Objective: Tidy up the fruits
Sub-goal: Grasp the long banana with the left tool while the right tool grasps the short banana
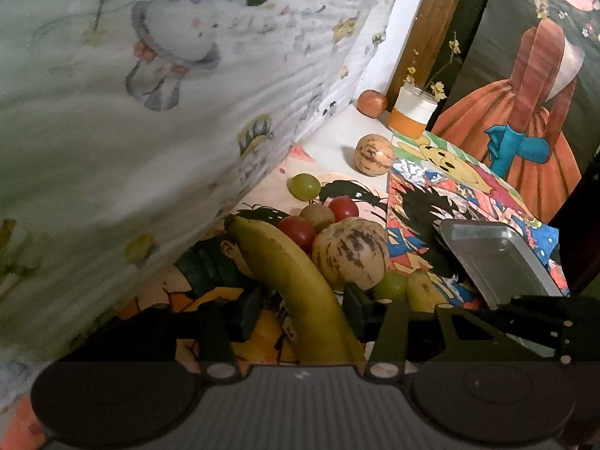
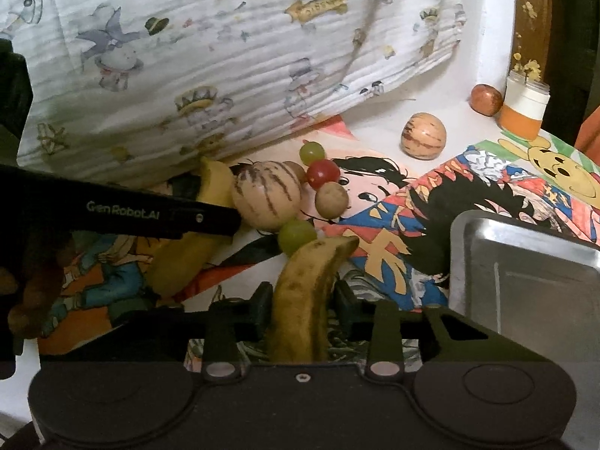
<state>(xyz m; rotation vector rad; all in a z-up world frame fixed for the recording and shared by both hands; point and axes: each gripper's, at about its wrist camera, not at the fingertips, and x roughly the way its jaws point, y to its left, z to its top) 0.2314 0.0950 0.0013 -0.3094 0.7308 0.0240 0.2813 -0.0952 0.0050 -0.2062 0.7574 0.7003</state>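
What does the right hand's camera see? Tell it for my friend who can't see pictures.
The right gripper straddles a spotty banana, fingers apart. Behind it sit a green grape, a striped melon and a cherry tomato; an empty metal tray waits on the right.

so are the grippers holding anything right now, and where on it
Each gripper has a banana between its fingers, but contact cannot be told. The left gripper straddles the yellow banana mid-length; the right gripper straddles the spotted banana mid-length.
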